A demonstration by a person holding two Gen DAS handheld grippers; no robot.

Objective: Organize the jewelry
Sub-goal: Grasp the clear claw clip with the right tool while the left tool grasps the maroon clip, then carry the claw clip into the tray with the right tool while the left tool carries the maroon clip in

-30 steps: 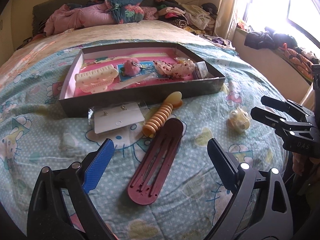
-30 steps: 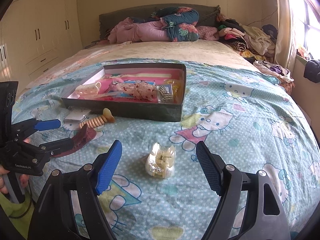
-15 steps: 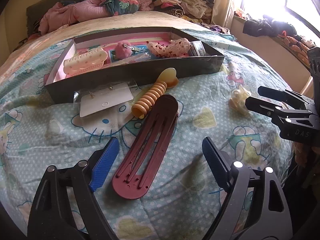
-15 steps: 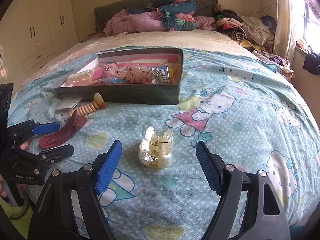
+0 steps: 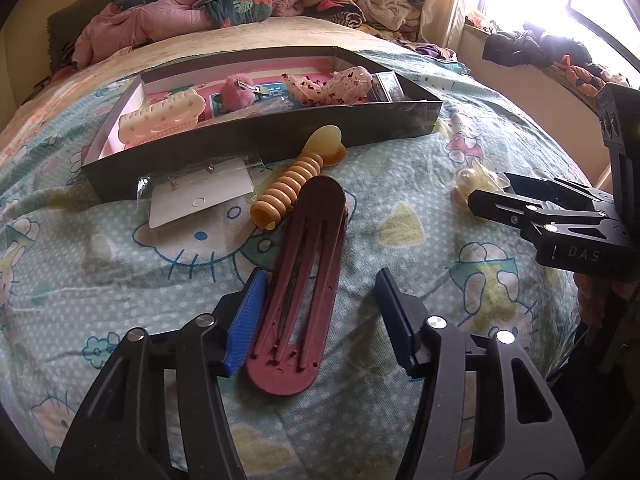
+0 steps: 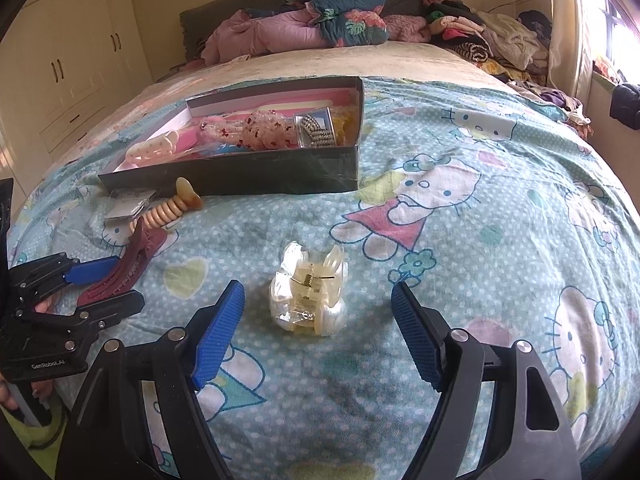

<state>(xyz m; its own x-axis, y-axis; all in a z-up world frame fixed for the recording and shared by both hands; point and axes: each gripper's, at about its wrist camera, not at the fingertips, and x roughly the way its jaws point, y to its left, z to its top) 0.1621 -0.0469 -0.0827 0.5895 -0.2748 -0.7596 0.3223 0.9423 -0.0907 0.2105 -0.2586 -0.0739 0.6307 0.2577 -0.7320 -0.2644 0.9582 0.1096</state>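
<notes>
1. Jaws of the left gripper point(image 5: 320, 312) stand wide, straddling the near end of a maroon snap clip point(image 5: 306, 280) that lies flat on the bed point(image 5: 400, 208); the left blue pad point(image 5: 246, 316) sits just beside the clip's edge, and contact cannot be told.
2. Jaws of the right gripper point(image 6: 318, 332) are also wide, set to either side of a clear claw clip point(image 6: 310, 292) on the bedspread, touching nothing.
3. Beyond the maroon clip lies an orange ribbed clip point(image 5: 296, 184), its far end close against the front wall of a dark open box point(image 5: 256, 136).
4. Left of the orange clip, a white earring card in clear wrap point(image 5: 200, 196) lies on the bedspread against the box front.
5. Inside the box sit a cream claw clip point(image 5: 160, 120), a pink pom-pom clip point(image 5: 238, 90) and a pink dotted scrunchie point(image 5: 332, 86).
</notes>
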